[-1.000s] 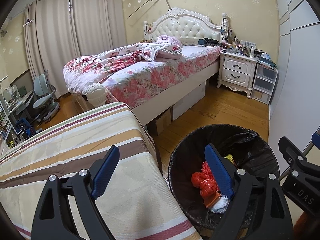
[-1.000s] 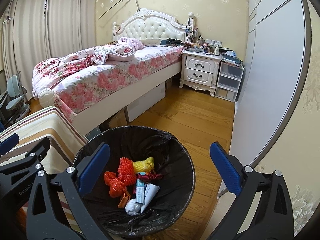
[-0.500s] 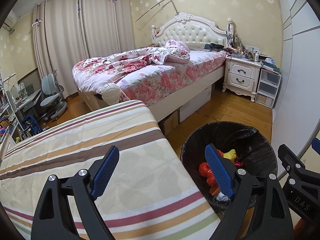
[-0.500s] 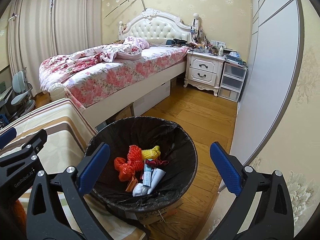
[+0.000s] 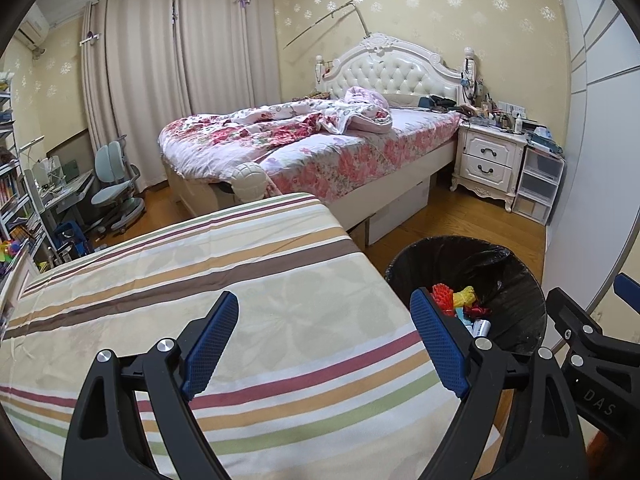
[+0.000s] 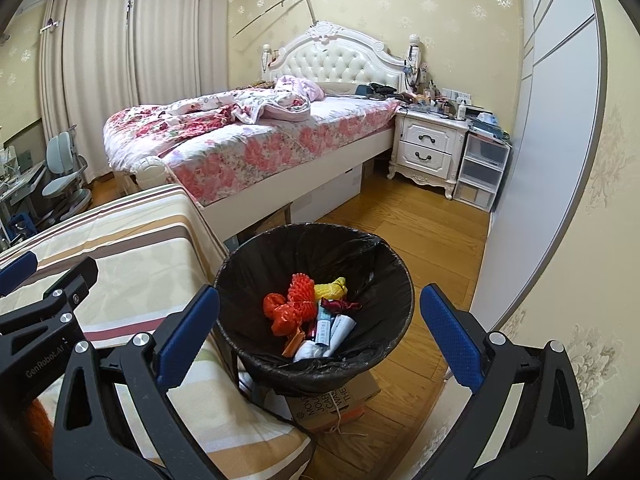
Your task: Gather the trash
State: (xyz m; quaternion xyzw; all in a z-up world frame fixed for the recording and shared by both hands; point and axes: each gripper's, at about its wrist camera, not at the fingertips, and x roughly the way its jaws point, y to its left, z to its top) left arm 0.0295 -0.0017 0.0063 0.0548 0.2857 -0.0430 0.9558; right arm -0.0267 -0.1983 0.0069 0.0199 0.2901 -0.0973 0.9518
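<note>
A black-lined trash bin (image 6: 384, 248) (image 5: 516, 264) stands on the wooden floor beside a striped mattress (image 5: 200, 280). Inside lie orange and yellow net bags (image 6: 298, 300), small tubes and wrappers (image 6: 328, 326). My left gripper (image 5: 324, 340) hovers open over the striped mattress (image 6: 132, 236), nothing between its blue pads. My right gripper (image 6: 320, 334) hangs open above and in front of the bin, empty too. Part of the right gripper's frame (image 5: 592, 344) shows at the right edge of the left wrist view. The left gripper's frame (image 6: 44, 312) shows at the left of the right wrist view.
A cardboard box (image 6: 336, 400) sits under the bin. A floral bed (image 5: 312, 144), white nightstand (image 5: 488, 160) and plastic drawers (image 5: 538, 184) stand behind. A white wardrobe wall (image 6: 552, 120) is on the right. Desk, chair (image 5: 114, 184) and shelves fill the far left.
Both grippers have pulled back and to the left from the bin, rising slightly. The bin looks smaller and more of the striped mattress shows. Both stayed open and empty.
</note>
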